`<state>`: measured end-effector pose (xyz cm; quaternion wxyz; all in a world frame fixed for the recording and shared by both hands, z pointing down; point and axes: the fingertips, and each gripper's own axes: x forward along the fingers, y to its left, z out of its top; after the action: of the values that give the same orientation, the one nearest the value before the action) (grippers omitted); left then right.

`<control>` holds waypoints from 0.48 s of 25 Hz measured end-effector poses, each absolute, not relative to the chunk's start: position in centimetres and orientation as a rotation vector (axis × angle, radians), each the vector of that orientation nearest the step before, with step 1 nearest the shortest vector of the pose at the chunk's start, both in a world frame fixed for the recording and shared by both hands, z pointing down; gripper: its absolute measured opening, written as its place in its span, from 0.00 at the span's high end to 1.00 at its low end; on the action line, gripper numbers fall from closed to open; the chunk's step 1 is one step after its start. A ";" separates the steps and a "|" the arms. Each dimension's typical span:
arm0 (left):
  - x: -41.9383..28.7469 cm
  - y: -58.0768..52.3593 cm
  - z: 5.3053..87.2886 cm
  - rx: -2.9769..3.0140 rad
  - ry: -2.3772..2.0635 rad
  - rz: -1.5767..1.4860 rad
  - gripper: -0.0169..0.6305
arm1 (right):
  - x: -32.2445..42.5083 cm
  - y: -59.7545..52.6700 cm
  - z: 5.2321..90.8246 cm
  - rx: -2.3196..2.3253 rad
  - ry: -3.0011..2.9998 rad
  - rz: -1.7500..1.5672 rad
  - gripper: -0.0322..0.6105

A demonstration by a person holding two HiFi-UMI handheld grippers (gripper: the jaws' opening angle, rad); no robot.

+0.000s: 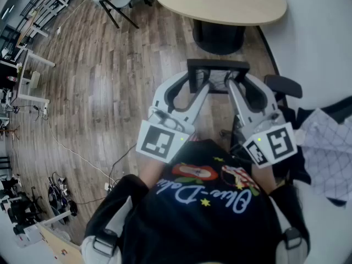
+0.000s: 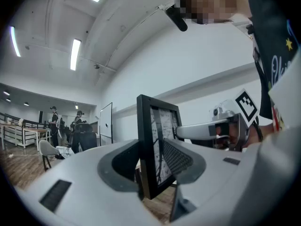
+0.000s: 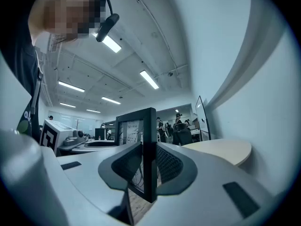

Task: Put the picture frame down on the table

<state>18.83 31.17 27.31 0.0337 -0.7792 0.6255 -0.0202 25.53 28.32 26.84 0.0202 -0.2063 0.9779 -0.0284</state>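
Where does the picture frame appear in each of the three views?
Head view: picture frame upper centre, held by left gripper and right gripper.
Left gripper view: picture frame at centre, edge-on between its jaws.
Right gripper view: picture frame at centre, between its jaws.
Shared landmark: round table, above the picture frame in the head view, right of it in the right gripper view.

Bright, even light from ceiling strips (image 2: 75,53). All views show strong fisheye bending and dark vignetted corners. The frame (image 2: 157,140) is sharp; nearest foreground is soft.
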 end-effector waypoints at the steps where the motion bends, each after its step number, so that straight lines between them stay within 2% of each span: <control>1: 19.0 31.2 27.2 -2.396 1.923 -0.063 0.74 | 25.7 28.4 26.9 -0.641 3.033 -0.092 0.83; 12: 19.5 31.3 27.6 -2.401 1.920 -0.085 0.74 | 26.2 28.4 27.4 -0.648 3.018 -0.134 0.83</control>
<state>19.47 31.31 27.65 0.0332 -0.7803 0.6240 -0.0276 26.25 28.41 27.43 0.0258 -0.2098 0.9765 -0.0433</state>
